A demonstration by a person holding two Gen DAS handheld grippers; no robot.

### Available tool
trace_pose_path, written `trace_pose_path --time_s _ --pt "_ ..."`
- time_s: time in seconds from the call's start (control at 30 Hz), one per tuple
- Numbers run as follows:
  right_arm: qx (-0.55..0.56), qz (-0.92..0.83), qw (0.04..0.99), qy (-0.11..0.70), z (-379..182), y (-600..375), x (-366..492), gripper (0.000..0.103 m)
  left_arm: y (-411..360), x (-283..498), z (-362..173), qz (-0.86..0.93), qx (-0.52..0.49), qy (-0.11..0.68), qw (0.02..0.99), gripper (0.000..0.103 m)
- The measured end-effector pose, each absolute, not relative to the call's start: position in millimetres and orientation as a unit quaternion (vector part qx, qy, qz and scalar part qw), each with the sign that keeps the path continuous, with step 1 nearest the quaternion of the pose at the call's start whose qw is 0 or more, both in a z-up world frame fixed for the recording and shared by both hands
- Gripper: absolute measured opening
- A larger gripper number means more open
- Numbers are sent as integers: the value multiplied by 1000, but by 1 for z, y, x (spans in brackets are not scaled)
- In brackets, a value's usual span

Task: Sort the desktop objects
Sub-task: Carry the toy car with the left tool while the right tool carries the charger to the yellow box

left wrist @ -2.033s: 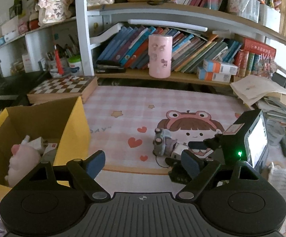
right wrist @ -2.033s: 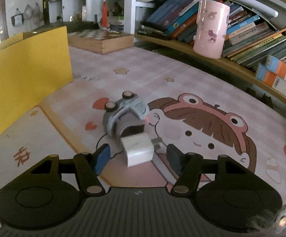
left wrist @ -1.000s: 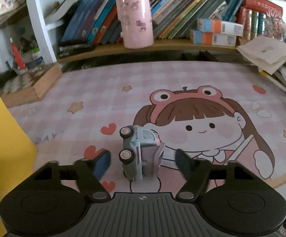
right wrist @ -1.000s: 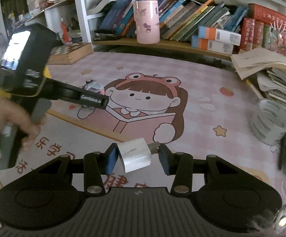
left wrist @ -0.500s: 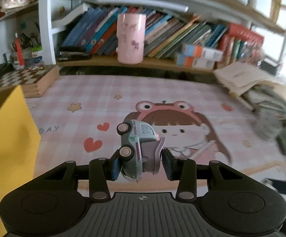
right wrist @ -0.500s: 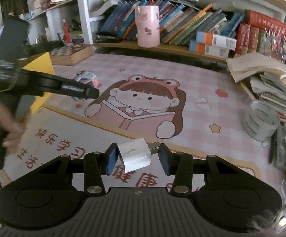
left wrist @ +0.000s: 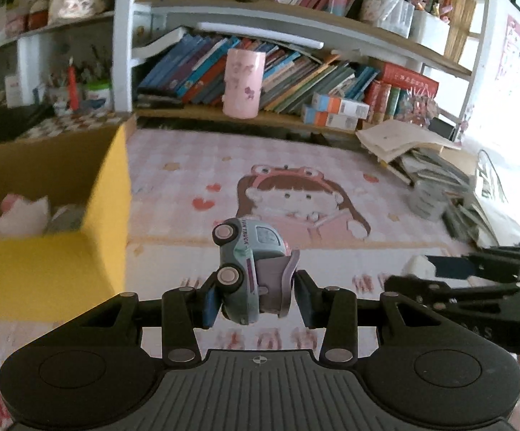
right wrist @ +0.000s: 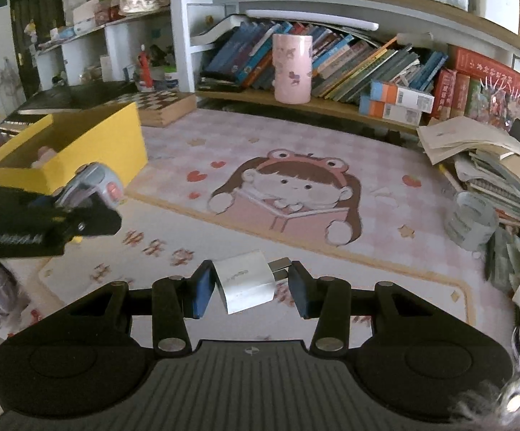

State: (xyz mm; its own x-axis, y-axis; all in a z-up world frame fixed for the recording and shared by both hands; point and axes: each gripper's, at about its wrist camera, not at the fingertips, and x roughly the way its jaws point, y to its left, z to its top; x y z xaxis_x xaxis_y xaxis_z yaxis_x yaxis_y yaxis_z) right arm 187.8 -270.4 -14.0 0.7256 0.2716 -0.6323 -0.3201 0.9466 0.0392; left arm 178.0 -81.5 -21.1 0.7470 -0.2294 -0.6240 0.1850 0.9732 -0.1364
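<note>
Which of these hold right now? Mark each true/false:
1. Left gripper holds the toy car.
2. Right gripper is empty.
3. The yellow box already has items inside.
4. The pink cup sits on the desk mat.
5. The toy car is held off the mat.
1. True. The left gripper is shut on the toy car.
2. False. The right gripper is shut on the white charger plug.
3. True. The yellow box holds a pink-and-white plush and something grey beside it.
4. False. The pink cup stands on the lower bookshelf, in front of the books.
5. True. It is held on its side, wheels toward the left finger, clear of the mat.
</note>
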Motion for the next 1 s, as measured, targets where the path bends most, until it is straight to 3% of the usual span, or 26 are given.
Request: trace_pose_path --time_s 1.0 --pt "-73 238 906 341 -13 -84 76 42 82 43 -19 -78 -48 352 932 41"
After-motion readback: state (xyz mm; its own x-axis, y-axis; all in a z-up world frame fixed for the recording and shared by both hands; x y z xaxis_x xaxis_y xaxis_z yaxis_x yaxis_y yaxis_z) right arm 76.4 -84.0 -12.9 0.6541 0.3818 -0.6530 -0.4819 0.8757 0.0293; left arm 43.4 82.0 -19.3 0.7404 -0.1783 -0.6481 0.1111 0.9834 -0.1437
